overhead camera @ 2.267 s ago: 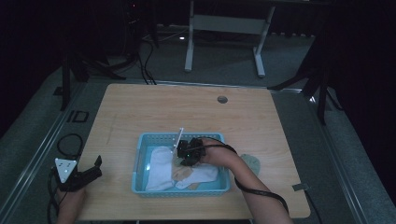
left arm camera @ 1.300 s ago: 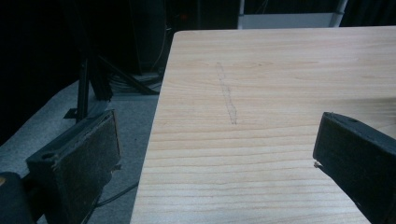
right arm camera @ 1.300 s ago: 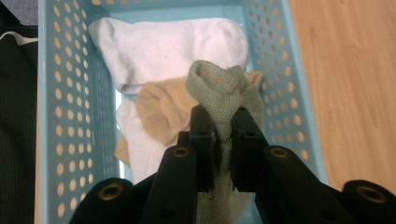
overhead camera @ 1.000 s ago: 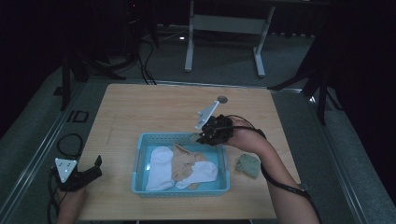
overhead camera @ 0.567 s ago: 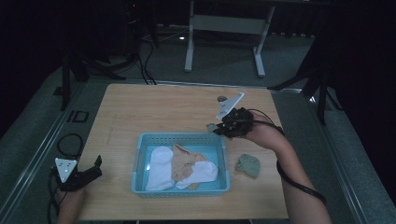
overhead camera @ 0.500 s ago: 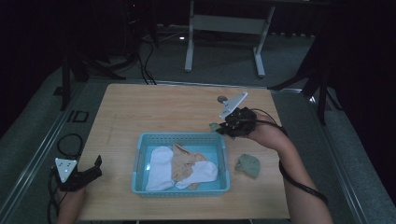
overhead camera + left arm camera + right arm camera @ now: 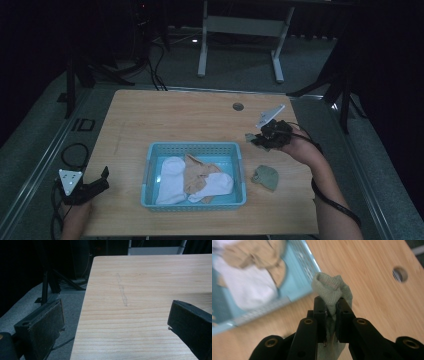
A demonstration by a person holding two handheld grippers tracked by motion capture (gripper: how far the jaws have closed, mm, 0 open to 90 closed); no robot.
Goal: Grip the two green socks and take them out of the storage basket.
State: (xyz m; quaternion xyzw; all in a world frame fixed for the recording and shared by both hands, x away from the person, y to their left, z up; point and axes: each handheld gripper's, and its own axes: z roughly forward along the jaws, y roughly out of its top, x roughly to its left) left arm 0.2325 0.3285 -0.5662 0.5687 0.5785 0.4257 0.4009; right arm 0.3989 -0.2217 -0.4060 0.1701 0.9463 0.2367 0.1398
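One green sock lies on the surface at lower right, another is pinched in the right hand-held gripper above centre-right, several remain in the basket, and the left hand-held gripper rests open.

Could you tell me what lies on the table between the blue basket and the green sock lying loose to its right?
Nothing: in the high view only bare wood separates the blue basket from the green sock on the table.

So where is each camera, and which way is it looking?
High view: above the person's side, looking forward and down on the table; both forearms, left gripper and right gripper show.
Left gripper view: on the left gripper, facing bare wood and the table's edge; its open jaws show.
Right gripper view: on the right gripper, facing the basket; jaws pinch a green sock.
Shared: basket and sock in high and right gripper views.
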